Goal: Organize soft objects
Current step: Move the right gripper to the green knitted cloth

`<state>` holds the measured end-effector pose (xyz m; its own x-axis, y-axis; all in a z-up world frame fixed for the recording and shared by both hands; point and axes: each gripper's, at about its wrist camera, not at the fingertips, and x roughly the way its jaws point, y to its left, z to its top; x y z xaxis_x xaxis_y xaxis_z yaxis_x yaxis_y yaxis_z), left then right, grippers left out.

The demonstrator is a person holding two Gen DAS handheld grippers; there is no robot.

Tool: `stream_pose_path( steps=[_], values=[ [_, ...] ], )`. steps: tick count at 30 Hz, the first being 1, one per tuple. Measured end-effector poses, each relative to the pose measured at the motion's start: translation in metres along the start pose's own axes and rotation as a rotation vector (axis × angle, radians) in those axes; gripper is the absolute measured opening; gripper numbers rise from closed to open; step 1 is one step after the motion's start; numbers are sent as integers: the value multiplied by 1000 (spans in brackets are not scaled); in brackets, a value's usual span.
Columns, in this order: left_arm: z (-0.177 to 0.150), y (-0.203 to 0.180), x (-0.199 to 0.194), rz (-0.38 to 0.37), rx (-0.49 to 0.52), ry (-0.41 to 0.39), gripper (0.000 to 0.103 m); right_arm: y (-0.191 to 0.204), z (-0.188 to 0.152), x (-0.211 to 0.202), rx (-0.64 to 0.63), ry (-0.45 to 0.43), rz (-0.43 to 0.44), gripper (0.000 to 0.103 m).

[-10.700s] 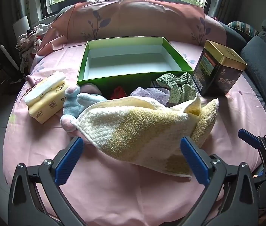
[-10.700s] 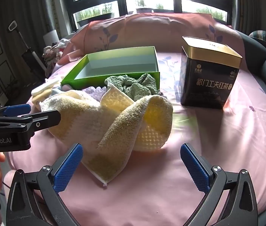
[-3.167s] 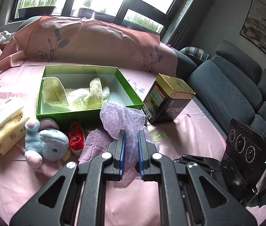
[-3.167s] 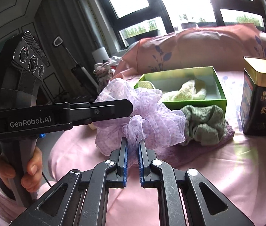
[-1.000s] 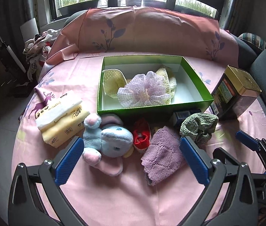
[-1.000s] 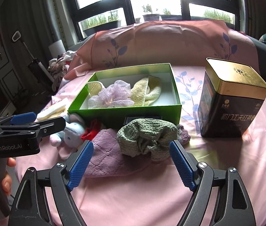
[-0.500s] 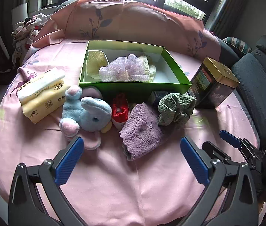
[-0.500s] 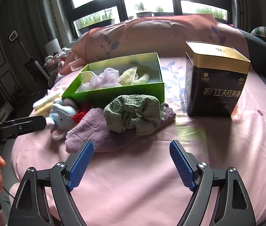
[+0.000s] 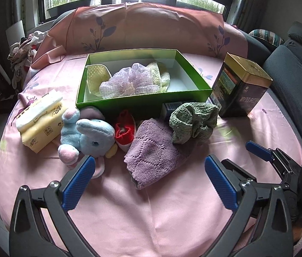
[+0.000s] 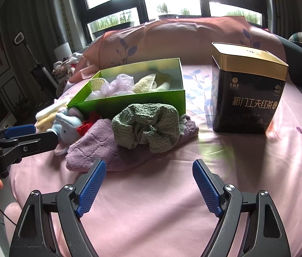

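Observation:
The green box (image 9: 142, 105) (image 10: 129, 105) on the pink cloth holds a yellow towel (image 9: 96, 76) and a lilac mesh puff (image 9: 129, 83) (image 10: 116, 85). In front of it lie a green cloth (image 9: 193, 122) (image 10: 148, 126) resting on a purple knitted cloth (image 9: 153, 150) (image 10: 95, 145), a red sock (image 9: 125, 132) and a blue plush elephant (image 9: 86, 135) (image 10: 65, 128). My left gripper (image 9: 148, 180) is open, just short of the purple cloth. My right gripper (image 10: 148, 184) is open too, near the purple and green cloths, nothing between its fingers.
A black and gold tea tin (image 9: 241, 90) (image 10: 247, 94) stands right of the box. A yellow tissue pack (image 9: 39, 120) lies at the left. A small dark box (image 9: 170, 109) sits behind the green cloth. A grey sofa (image 9: 296, 68) borders the right edge.
Both grippers have come lower and closer to the pile of cloths in front of the box. Jaws stay wide. Nothing on the table has shifted.

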<state>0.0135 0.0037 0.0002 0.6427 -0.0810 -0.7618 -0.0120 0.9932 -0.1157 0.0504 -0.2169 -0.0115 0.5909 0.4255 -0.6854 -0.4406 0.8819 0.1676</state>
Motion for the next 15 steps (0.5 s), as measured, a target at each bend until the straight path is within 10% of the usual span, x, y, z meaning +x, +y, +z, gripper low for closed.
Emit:
stream_pose_path(
  steps=[15],
  values=[
    [21, -28, 47, -103, 48, 38, 102, -30, 1, 34, 38, 16, 44, 83]
  ],
)
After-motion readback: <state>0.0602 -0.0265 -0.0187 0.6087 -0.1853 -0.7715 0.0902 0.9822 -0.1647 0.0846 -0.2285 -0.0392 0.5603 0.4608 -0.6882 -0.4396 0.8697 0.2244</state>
